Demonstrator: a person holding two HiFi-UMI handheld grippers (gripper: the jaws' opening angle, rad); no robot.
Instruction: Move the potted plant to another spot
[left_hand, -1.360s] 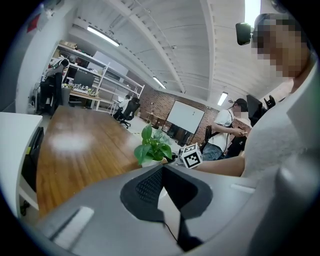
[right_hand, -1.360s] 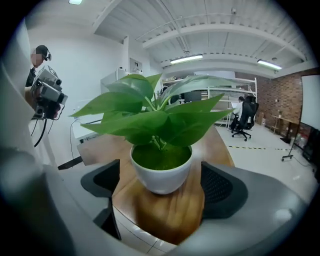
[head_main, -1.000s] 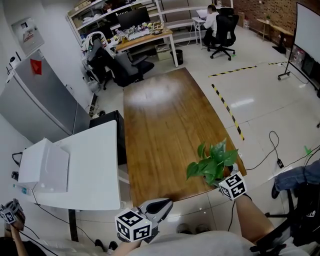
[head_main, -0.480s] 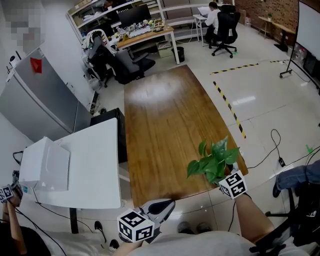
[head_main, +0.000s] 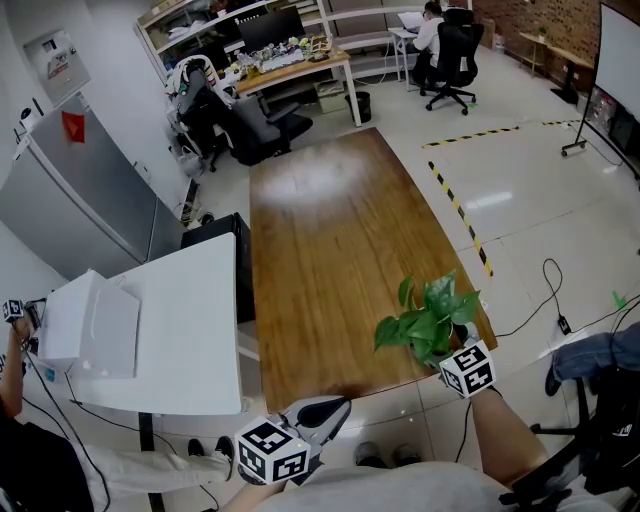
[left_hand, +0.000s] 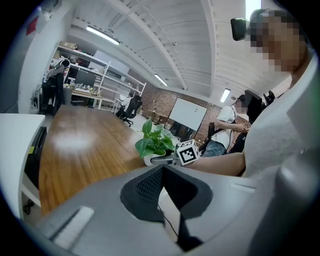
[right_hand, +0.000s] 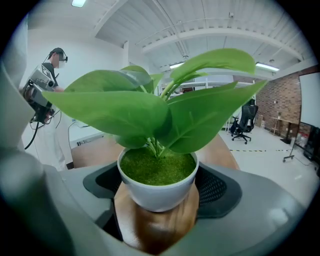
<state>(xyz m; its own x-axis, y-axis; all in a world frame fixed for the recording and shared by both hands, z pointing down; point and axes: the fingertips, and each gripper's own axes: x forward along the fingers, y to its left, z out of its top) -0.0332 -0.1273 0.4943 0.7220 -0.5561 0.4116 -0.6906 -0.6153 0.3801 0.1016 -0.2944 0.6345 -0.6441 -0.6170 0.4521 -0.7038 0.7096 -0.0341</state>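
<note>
Potted plant (head_main: 428, 322) at the near right corner of the wooden table (head_main: 330, 250), standing close to the table's near edge and its right side. I am holding the right gripper (head_main: 455, 348) around it: the jaws, which have just been closing, are standing wide with the white pot between them. The dark pads (right_hand: 220, 187) are pressing against the pot's wall on both sides just under the rim, so I am reading this as a grip on the pot. Wood grain is showing directly beneath the pot's base in the right gripper view.

The plant is sitting upright, its long axis running vertically from pot to leaf tips. The stems are rising from the green moss-like filling, and the broad leaves are spreading up and outward, several of them leaning over the tabletop to the left in the head view.

I am keeping the left gripper (head_main: 335, 405) off the table, low before its near edge and well apart from the plant. Its jaws are lying together at the tips, with nothing between them.
</note>
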